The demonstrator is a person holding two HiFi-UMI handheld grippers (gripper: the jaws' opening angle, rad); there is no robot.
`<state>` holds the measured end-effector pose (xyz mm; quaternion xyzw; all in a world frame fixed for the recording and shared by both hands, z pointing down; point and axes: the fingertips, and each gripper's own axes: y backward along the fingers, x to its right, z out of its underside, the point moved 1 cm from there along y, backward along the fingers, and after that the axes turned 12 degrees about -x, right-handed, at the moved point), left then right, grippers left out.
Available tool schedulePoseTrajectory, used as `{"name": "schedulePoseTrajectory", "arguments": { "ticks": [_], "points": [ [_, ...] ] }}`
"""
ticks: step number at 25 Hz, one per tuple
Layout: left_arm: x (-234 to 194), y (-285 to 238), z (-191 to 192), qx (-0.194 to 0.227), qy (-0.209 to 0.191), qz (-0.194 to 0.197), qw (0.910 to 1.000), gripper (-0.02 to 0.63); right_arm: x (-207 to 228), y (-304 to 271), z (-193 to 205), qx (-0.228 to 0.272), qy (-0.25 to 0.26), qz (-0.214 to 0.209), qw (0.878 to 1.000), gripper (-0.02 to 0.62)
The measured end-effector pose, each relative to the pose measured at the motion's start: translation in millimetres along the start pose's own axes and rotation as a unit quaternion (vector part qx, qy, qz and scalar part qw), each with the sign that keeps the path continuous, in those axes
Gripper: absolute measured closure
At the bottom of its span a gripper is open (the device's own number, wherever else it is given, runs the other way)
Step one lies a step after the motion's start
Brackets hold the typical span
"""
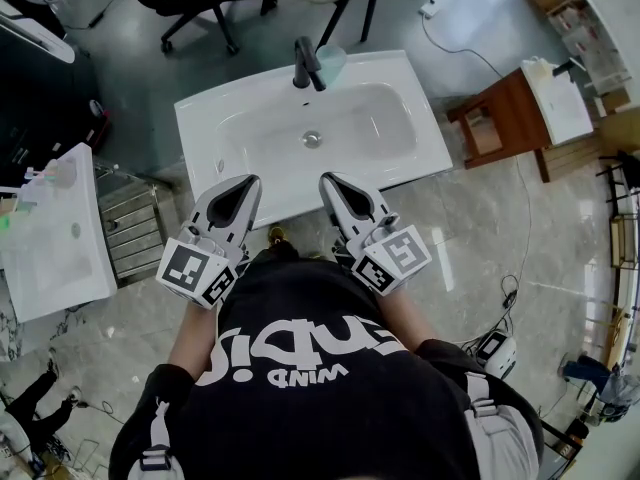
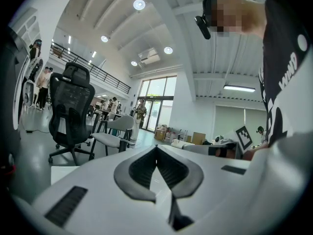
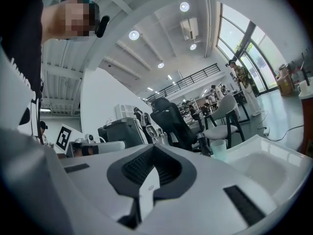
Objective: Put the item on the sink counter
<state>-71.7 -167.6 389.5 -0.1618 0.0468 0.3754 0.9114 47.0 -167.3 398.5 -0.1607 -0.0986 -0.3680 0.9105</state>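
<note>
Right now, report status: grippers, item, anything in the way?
Grippers: left gripper shut, empty; right gripper shut, empty; both at the sink counter front edge. Item: pale cup upright on the back rim, beside the black faucet. Only that faucet crowds it.

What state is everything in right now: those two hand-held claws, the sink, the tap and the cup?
Left gripper: jaws together, holding nothing.
Right gripper: jaws together, holding nothing.
Sink basin: empty, no water showing.
Faucet: no water running.
Cup: upright on the sink's back rim beside the faucet.
</note>
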Motion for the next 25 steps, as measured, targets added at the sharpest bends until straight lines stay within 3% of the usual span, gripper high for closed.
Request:
{"name": "schedulePoseTrajectory", "arguments": {
  "ticks": [25],
  "points": [
    [1.7, -6.6, 1.8, -0.001, 0.011, -0.007, 0.9999, 0.586, 1.9, -0.8, -0.1, -0.004, 0.005, -0.006, 1.000, 0.577]
  ]
}}
